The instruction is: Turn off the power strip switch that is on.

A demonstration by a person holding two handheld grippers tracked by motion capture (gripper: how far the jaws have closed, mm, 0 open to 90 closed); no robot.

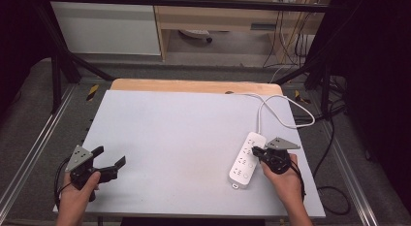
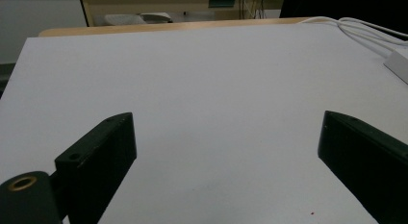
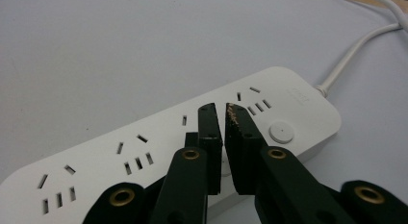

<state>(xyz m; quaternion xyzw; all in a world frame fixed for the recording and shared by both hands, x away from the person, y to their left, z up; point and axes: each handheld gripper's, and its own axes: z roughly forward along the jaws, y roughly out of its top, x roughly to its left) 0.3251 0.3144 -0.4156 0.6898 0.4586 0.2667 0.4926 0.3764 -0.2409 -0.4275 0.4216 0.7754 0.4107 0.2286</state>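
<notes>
Right gripper view: my right gripper (image 3: 223,113), jaws nearly closed and empty, sits on the strip (image 3: 159,147). Pressing off-centre could skid it. Left gripper (image 1: 109,157) wide open, empty.

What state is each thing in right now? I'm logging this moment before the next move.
Power strip: lying flat on the table, sockets up, nothing plugged in.
Round button: uncovered, beside the jaw tips; on or off cannot be told.
White cord: attached, looped loosely toward the table's far edge.
Right gripper: jaws nearly closed, over the strip's middle.
Left gripper: jaws wide open, holding nothing.
</notes>
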